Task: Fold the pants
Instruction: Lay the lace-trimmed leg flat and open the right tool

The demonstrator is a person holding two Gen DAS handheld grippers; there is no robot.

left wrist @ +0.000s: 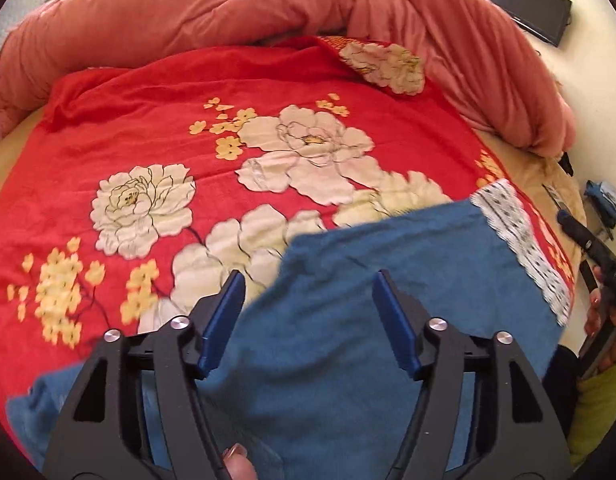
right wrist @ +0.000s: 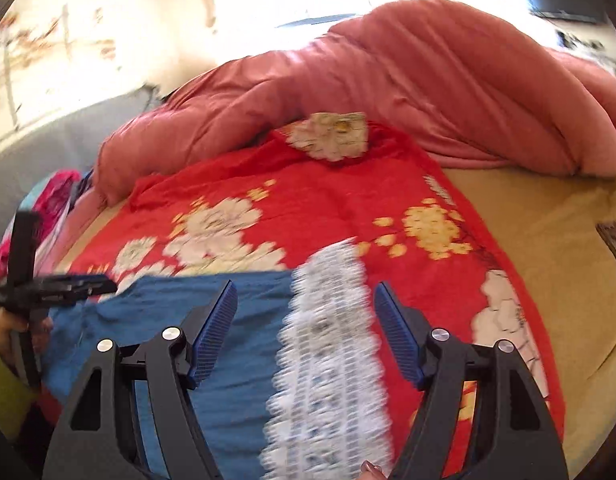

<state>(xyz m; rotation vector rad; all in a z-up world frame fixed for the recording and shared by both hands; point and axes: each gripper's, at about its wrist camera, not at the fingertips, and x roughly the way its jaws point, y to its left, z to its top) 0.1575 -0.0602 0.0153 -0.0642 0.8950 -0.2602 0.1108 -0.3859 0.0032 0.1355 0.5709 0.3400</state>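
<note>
Blue pants point(left wrist: 388, 280) lie flat on a red floral blanket point(left wrist: 147, 120), with a white lace hem point(left wrist: 520, 240) along their right edge. My left gripper point(left wrist: 310, 280) hovers over the blue cloth, open, and nothing is pinched between its blue pads. In the right wrist view my right gripper point(right wrist: 305, 288) is open above the same pants point(right wrist: 243, 344); the lace hem point(right wrist: 328, 340) lies loose between its fingers, blurred. The left tool's black frame point(right wrist: 55, 286) shows at the left edge there, held by a hand.
A salmon duvet point(left wrist: 267, 12) is heaped along the far side of the bed. Tan sheet point(right wrist: 548, 240) is bare to the right of the blanket. A black screen point(left wrist: 528, 4) hangs on the wall. Bright clothes point(right wrist: 55, 196) sit at the bed's left edge.
</note>
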